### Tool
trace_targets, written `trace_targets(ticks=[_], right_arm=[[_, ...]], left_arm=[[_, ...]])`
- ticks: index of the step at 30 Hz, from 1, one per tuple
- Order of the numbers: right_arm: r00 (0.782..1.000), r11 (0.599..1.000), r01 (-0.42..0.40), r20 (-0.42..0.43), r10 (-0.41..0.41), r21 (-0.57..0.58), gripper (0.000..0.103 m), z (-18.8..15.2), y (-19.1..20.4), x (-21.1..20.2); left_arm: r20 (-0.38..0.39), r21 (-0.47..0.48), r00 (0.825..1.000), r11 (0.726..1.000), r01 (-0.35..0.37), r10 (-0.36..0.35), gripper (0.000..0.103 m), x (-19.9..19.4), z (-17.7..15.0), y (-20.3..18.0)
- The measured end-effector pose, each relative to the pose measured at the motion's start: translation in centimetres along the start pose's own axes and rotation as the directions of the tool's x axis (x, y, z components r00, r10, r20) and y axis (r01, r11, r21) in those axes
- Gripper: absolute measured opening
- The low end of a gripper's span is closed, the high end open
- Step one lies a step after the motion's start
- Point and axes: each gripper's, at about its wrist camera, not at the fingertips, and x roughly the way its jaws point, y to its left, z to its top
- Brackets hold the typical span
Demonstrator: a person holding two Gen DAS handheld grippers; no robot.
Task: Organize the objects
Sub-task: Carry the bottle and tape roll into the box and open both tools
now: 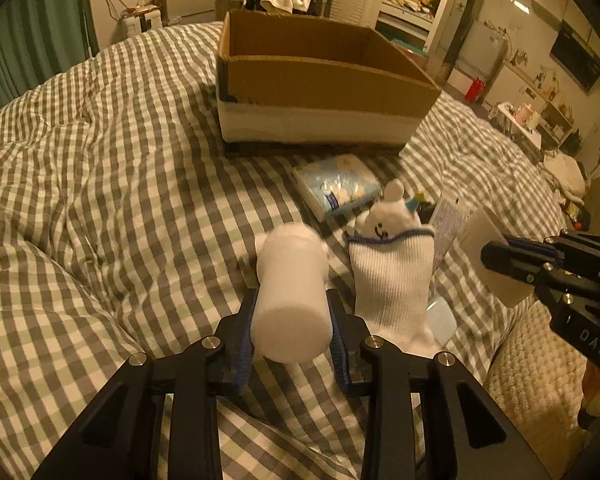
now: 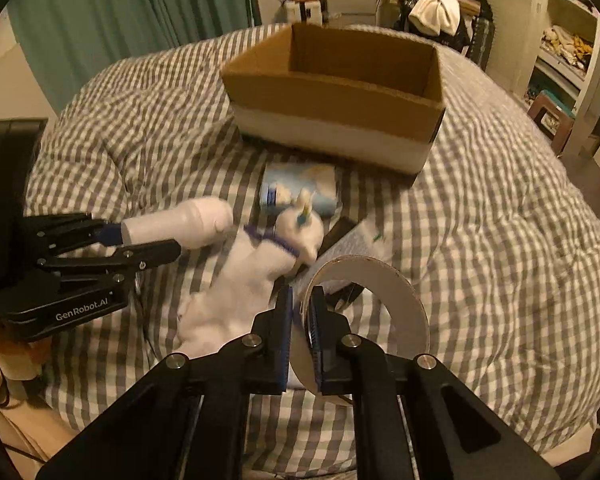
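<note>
My left gripper (image 1: 292, 300) is shut on a white plastic bottle (image 1: 290, 300) and holds it above the checked bedspread; it also shows in the right wrist view (image 2: 180, 226). My right gripper (image 2: 300, 300) is shut on the wall of a white tape roll (image 2: 374, 304), lifted off the bed; the roll shows edge-on in the left wrist view (image 1: 496, 256). An open cardboard box (image 1: 320, 84) stands ahead on the bed (image 2: 336, 92). White animal-face socks (image 1: 392, 264) and a tissue pack (image 1: 338, 186) lie between the grippers and the box.
A dark flat object and a paper leaflet (image 2: 356, 240) lie under the socks. A small translucent lid (image 1: 442, 316) sits by the socks. A cream knitted blanket (image 1: 536, 364) lies at the bed's right edge. Shelves and furniture ring the bed.
</note>
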Motion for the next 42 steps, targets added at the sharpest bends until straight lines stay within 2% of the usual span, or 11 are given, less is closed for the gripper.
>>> trace_targets(ticks=[8, 14, 20, 26, 33, 39, 42], right_arm=[[0.992, 0.999, 0.045, 0.116, -0.042, -0.025, 0.008, 2.5, 0.2, -3.0], [0.978, 0.998, 0.06, 0.201, -0.053, -0.025, 0.008, 5.1, 0.7, -5.4], [0.962, 0.998, 0.057, 0.269, -0.046, -0.031, 0.008, 8.2, 1.2, -6.6], [0.951, 0.999, 0.045, 0.307, -0.044, 0.004, 0.008, 13.1, 0.3, -6.4], [0.956, 0.998, 0.008, 0.291, -0.027, 0.069, 0.008, 20.0, -2.2, -3.3], [0.975, 0.993, 0.008, 0.221, -0.034, 0.118, 0.008, 25.1, -4.1, 2.3], [0.986, 0.991, 0.029, 0.161, -0.05, 0.129, 0.008, 26.2, -5.1, 5.8]], left_arm=[[0.066, -0.029, 0.998, 0.999, -0.016, 0.018, 0.032, -2.7, 2.3, 0.7], [0.15, 0.001, 0.988, 0.999, -0.036, 0.036, 0.032, -5.5, 4.9, 0.2], [0.216, 0.001, 0.976, 1.0, -0.014, 0.013, 0.032, -6.9, 8.8, 0.0], [0.271, 0.029, 0.962, 0.999, 0.017, -0.025, 0.032, -6.7, 14.3, -0.3], [0.296, 0.026, 0.953, 0.998, 0.063, -0.068, 0.032, -4.1, 20.9, 1.1], [0.251, 0.024, 0.964, 0.997, 0.078, -0.081, 0.032, 0.7, 24.0, 2.9], [0.222, 0.024, 0.971, 0.996, 0.085, -0.088, 0.032, 3.6, 24.6, 3.6]])
